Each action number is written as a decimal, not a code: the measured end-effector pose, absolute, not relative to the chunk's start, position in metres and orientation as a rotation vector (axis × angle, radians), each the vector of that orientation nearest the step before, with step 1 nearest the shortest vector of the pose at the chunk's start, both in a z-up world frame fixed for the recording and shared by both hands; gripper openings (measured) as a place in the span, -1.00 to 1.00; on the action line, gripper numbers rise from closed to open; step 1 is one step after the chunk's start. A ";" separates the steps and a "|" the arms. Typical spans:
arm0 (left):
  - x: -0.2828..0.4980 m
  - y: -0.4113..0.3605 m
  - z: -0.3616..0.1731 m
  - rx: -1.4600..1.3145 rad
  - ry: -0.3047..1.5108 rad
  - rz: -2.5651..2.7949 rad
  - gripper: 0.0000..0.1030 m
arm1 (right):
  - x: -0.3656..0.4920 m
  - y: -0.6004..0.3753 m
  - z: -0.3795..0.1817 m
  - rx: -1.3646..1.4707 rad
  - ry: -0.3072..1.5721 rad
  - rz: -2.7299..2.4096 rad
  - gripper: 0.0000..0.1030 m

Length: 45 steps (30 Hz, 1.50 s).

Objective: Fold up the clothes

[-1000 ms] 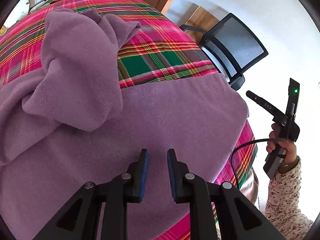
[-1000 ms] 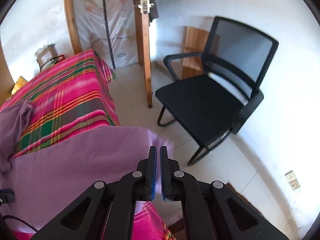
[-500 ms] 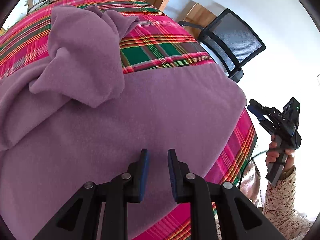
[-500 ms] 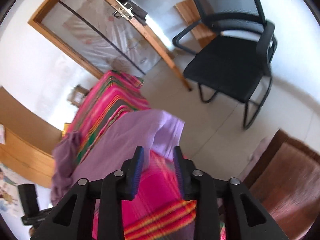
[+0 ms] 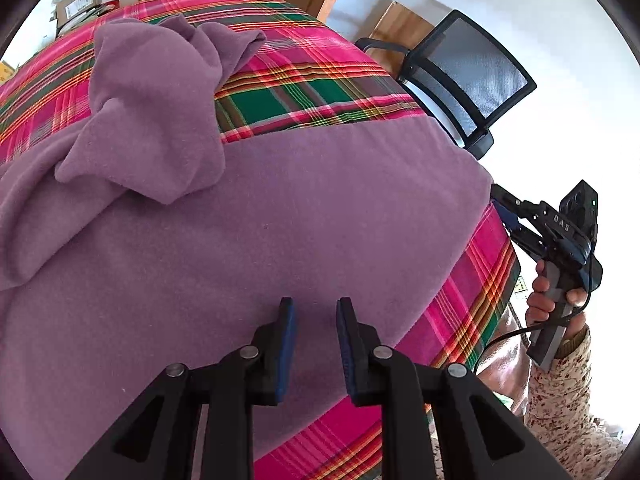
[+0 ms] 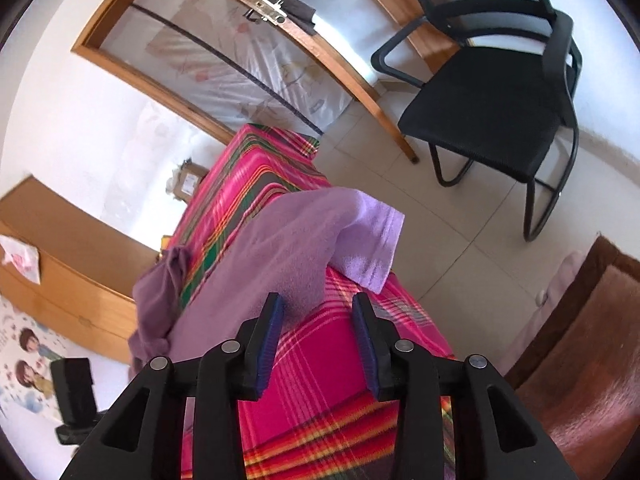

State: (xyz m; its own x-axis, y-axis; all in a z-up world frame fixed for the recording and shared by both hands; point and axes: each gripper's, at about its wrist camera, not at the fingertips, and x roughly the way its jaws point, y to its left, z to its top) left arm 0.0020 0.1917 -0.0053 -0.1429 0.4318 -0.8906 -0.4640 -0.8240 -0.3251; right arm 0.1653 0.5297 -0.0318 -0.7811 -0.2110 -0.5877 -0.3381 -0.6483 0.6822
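Both claws parted; purple garment [image 5: 304, 216] corner overhangs table edge [image 6: 416, 320].

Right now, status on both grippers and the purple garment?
Left gripper open over purple garment. Right gripper open, holding nothing, near the corner hanging off the plaid table. Far end bunched, unfolded. Nothing in the way.
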 end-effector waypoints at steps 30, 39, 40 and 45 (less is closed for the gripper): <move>0.004 0.199 -0.005 -1.560 0.031 2.004 -0.59 | 0.074 0.495 0.003 -1.121 0.951 2.760 -0.64; 0.005 0.199 -0.004 -1.551 0.049 2.009 -0.59 | 0.093 0.503 0.014 -1.057 0.782 2.758 -0.57; 0.005 0.200 -0.004 -1.550 0.054 2.010 -0.59 | 0.093 0.503 0.013 -1.059 0.780 2.754 -0.57; 0.004 0.200 -0.002 -1.554 0.047 2.007 -0.58 | 0.094 0.507 0.008 -1.063 0.780 2.738 -0.57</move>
